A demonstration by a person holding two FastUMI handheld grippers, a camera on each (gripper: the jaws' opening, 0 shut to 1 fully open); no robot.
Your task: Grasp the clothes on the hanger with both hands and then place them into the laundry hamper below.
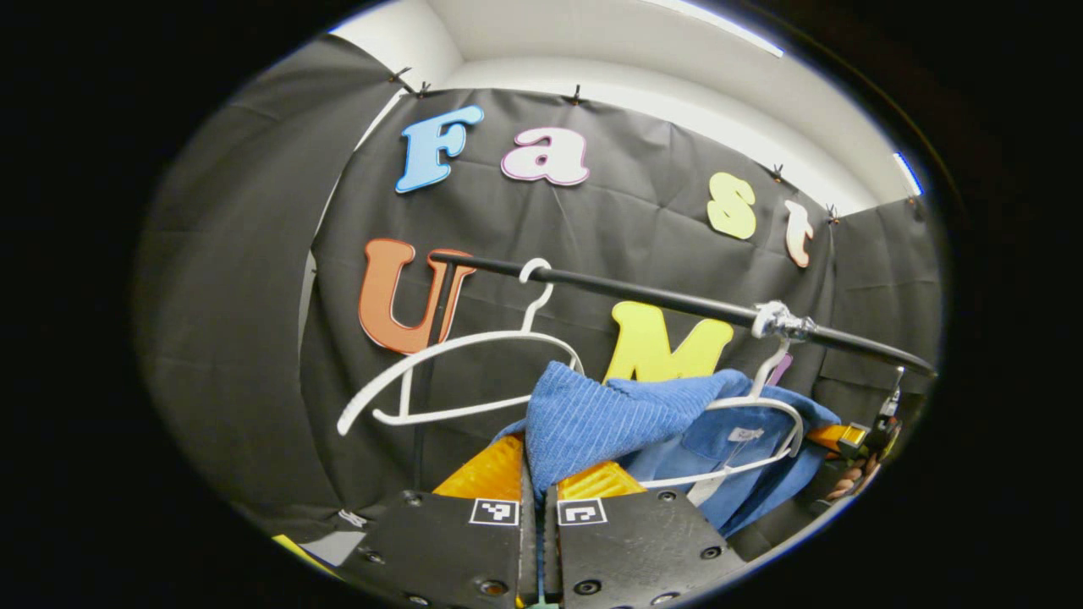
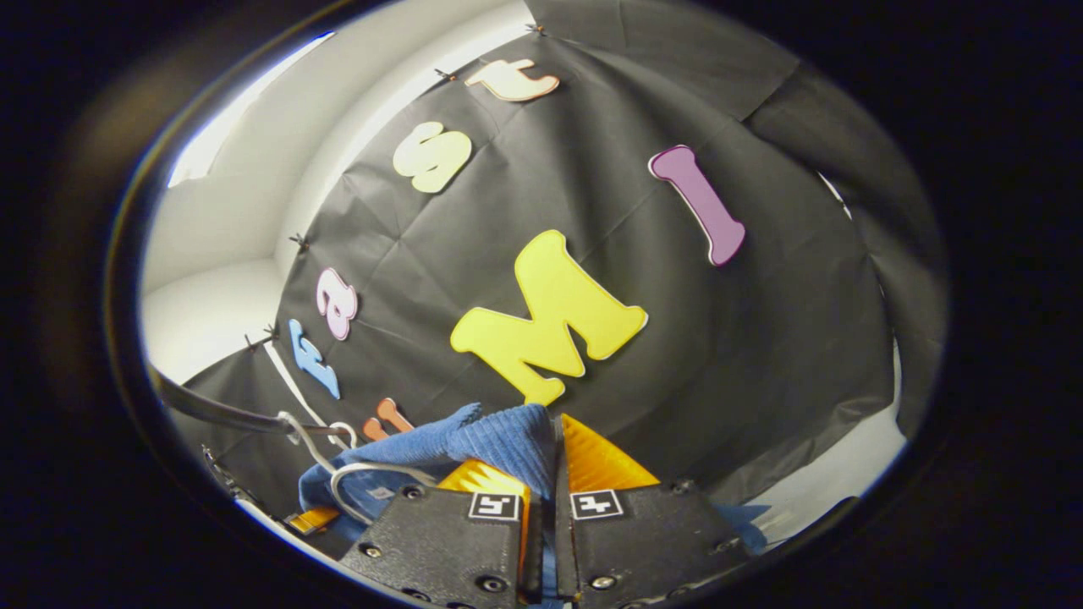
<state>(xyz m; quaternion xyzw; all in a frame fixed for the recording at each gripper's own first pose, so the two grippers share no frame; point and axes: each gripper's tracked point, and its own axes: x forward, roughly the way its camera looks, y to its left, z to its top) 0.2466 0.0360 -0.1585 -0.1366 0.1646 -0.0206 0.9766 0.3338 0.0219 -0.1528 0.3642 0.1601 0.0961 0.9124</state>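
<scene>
In the left gripper view, the left gripper (image 1: 539, 486) is seen at the bottom, its jaws clenched on a bunched fold of a blue garment (image 1: 592, 419), which is pinched between the orange fingers (image 1: 491, 469). The ribbed blue cloth rises from the jaws and spreads to the right, where it is still draped over a white hanger (image 1: 766, 423) hung from a black rail (image 1: 677, 300). A second white hanger (image 1: 457, 372), bare of clothing, is hung on the same rail further left and is tilted. At the far right edge, beyond the garment, the right gripper (image 1: 846, 437) and the fingers of a hand (image 1: 849, 484) are partly seen.

In the right gripper view, the right gripper (image 2: 554, 474) is shown with its jaws closed on another fold of the blue garment (image 2: 499, 440), gripped between the orange fingers (image 2: 601, 465). The cloth trails down and left to the white hanger (image 2: 355, 474) and the rail (image 2: 220, 412).
</scene>
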